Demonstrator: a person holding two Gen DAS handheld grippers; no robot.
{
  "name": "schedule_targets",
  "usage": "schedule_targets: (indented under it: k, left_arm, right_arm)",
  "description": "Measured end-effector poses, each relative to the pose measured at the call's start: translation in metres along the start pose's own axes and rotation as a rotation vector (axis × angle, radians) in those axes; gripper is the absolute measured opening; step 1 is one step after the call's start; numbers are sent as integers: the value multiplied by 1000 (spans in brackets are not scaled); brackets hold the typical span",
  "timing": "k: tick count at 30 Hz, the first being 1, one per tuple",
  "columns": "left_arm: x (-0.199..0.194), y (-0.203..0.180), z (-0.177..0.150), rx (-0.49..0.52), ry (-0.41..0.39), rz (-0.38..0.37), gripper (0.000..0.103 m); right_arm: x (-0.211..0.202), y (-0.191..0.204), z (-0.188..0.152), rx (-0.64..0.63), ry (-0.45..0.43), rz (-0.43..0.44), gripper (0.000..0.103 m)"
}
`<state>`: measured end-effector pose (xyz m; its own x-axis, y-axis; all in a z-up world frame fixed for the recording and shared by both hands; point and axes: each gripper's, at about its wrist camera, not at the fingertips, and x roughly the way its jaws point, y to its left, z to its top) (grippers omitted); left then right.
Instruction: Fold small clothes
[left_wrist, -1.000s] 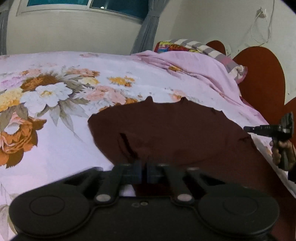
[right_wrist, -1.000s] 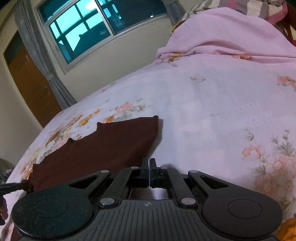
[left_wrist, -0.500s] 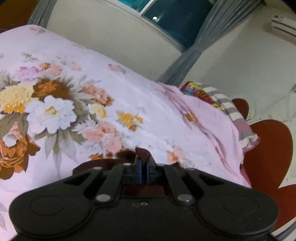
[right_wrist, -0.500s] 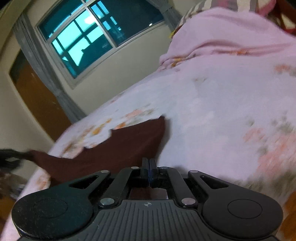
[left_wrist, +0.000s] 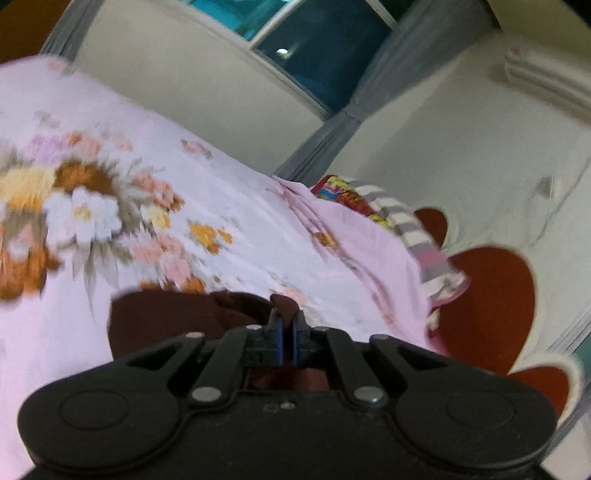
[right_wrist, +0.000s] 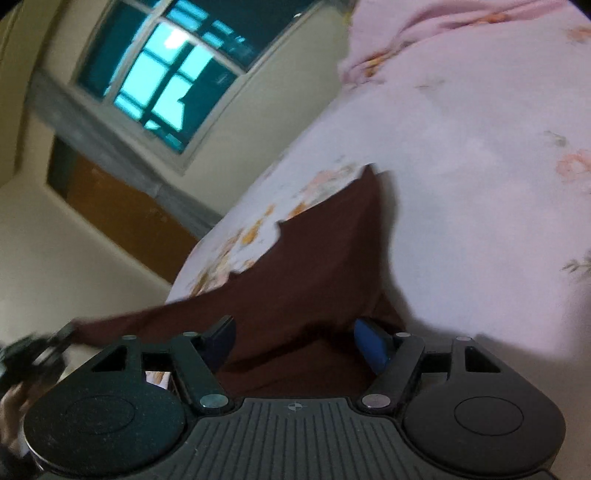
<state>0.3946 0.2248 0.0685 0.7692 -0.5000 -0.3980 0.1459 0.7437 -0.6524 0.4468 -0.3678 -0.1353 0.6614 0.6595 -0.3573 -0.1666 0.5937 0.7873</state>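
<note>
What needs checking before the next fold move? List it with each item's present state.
1. Left gripper shut on the brown garment: ok.
2. Right gripper released: ok; its jaws have just been opening and stand wide, cloth lying between them unpressed.
3. Garment flat on the bedspread: not ok; one side is lifted.
4. Fold edges aligned: cannot tell, both views are blurred.
5. Landing area on the bedspread free: ok.

My right gripper (right_wrist: 295, 341): jaws have just been opening, brown garment (right_wrist: 314, 258) between them, unpinched. My left gripper (left_wrist: 286, 332): raised since earlier, the garment's corner lifted, stretched toward frame's lower left.
</note>
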Motion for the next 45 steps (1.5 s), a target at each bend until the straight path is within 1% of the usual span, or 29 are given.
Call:
schedule_targets:
  k: [2, 3, 4, 6, 7, 8, 9, 10, 11, 12, 13, 15, 16, 17, 18, 20, 22, 24, 26, 27, 29, 30, 32, 34, 37, 38, 40, 42, 45]
  left_arm:
    - [-13, -1, -12, -35, -33, 10, 3]
    - [-10, 2, -16, -46, -26, 40, 3]
    - [0, 7, -16, -39, -21, 83, 4]
    - [36, 29, -6, -69, 10, 101, 11]
    - [63, 43, 3, -34, 28, 162, 16]
    - [85, 57, 8, 0, 60, 225, 13]
    - [104, 81, 9, -38, 92, 283, 13]
    - [116, 103, 9, -57, 139, 331, 14]
    - [121, 122, 6, -53, 169, 388, 15]
    - [114, 135, 3, -79, 153, 410, 17]
    - [101, 143, 0, -95, 127, 376, 22]
    - [73, 145, -10, -87, 74, 324, 22]
    - [65, 142, -16, -57, 73, 274, 22]
    - [59, 137, -21, -13, 93, 236, 22]
    - [58, 133, -26, 30, 111, 212, 22]
    - [65, 126, -33, 98, 155, 171, 22]
    - [70, 119, -36, 145, 150, 108, 22]
    - [81, 114, -35, 183, 151, 95, 22]
    - [98, 115, -34, 196, 193, 103, 22]
    - [109, 119, -34, 183, 231, 122, 22]
    - [118, 124, -40, 153, 264, 106, 22]
    - [120, 127, -40, 127, 257, 88, 22]
    - [123, 136, -39, 38, 250, 32, 21]
    - [132, 148, -42, -44, 272, 23, 16]
    - [134, 150, -44, -78, 272, 13, 9]
    - [133, 149, -46, -83, 267, 16, 4]
    - [127, 147, -46, -99, 236, 4, 2]
    - [112, 142, -44, -140, 162, -49, 2]
    - [74, 123, -43, -140, 66, -104, 2]
  right_arm:
    - [-3, -4, 2, -7, -16, 3, 71]
    - [-5, -5, 2, -15, -21, 2, 71]
    - [-6, -6, 2, -26, -26, -3, 71]
    - [-8, -8, 5, -39, -64, -26, 71]
    - [-7, -8, 8, -53, -84, -36, 71]
    - [-3, -8, 10, -53, -75, -55, 71]
    - [0, -11, 14, -33, -53, -83, 71]
    - [1, -12, 16, -23, -42, -90, 72]
    - [-1, -12, 18, -28, -42, -108, 72]
    - [-4, -12, 18, -39, -42, -119, 72]
    - [-7, -12, 19, -47, -38, -116, 72]
    - [-16, -12, 16, -58, -41, -102, 72]
    - [-19, -12, 15, -62, -48, -96, 72]
    - [-22, -12, 13, -60, -54, -82, 72]
    - [-15, -9, 10, -58, -56, -70, 72]
    - [-16, -5, 5, -62, -61, -60, 72]
    - [-16, 1, 0, -72, -53, -33, 72]
    - [-16, 6, -4, -81, -47, -40, 72]
    - [-15, 9, -5, -88, -44, -42, 72]
    - [-12, 9, -5, -84, -47, -50, 72]
    - [-9, 8, -4, -71, -44, -49, 72]
    - [-10, 8, -5, -73, -41, -51, 72]
    - [-7, 10, -6, -82, -39, -62, 72]
    - [-6, 9, -7, -73, -42, -60, 72]
    - [-2, 7, -6, -63, -48, -61, 72]
    - [-2, 6, -6, -60, -49, -61, 72]
    - [-2, 6, -7, -57, -53, -59, 72]
    - [-2, 6, -7, -58, -53, -61, 72]
    - [-6, 6, -7, -45, -58, -55, 72]
